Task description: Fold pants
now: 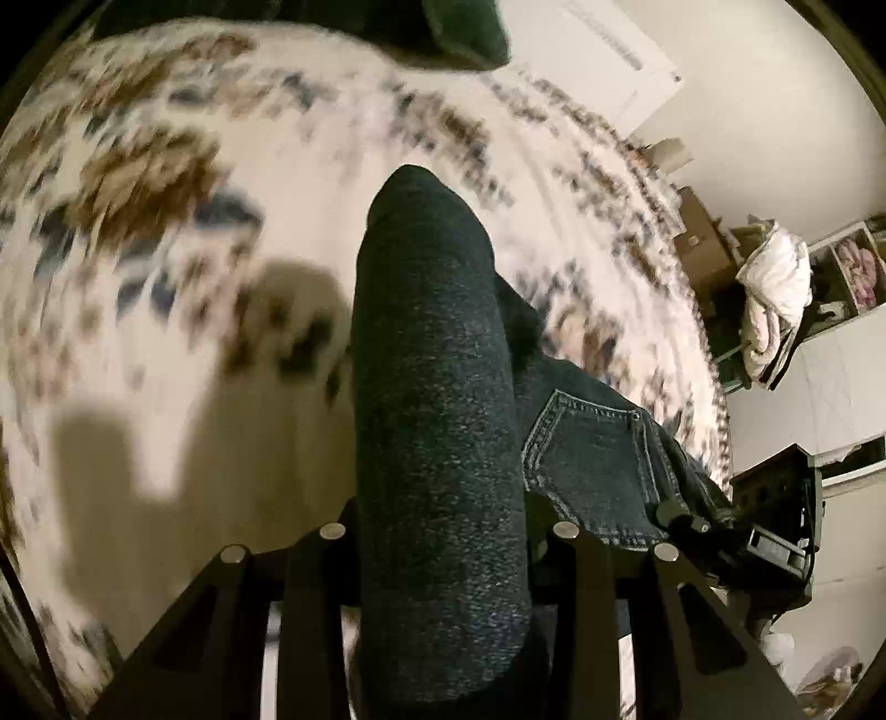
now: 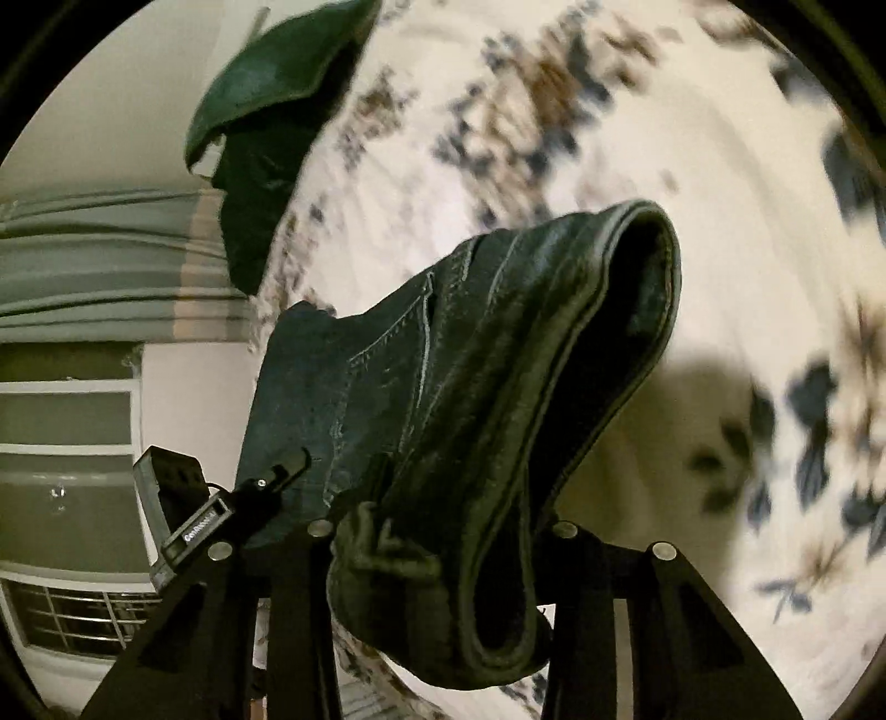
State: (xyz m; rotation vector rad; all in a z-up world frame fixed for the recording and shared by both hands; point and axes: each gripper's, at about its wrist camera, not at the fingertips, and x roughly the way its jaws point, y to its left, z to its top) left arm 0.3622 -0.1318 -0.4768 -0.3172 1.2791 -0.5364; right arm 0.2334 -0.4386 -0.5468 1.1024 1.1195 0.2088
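Observation:
Dark denim pants (image 1: pixel 437 387) hang above a flower-patterned bed (image 1: pixel 166 221). My left gripper (image 1: pixel 443 531) is shut on a fold of pant leg that rises between its fingers; a back pocket (image 1: pixel 592 448) shows to the right. The other gripper (image 1: pixel 775 520) shows at the right edge of this view. In the right wrist view my right gripper (image 2: pixel 443 531) is shut on the waistband end of the pants (image 2: pixel 470 387), which bulges up and droops over the fingers. The left gripper (image 2: pixel 183 520) shows at the lower left there. The fingertips are hidden by cloth.
A dark green pillow (image 1: pixel 443 27) lies at the bed's far end, also in the right wrist view (image 2: pixel 266 111). A white wall, shelves and a bundle of white cloth (image 1: pixel 775 288) stand beside the bed. A window with blinds (image 2: pixel 72 443) is on the left.

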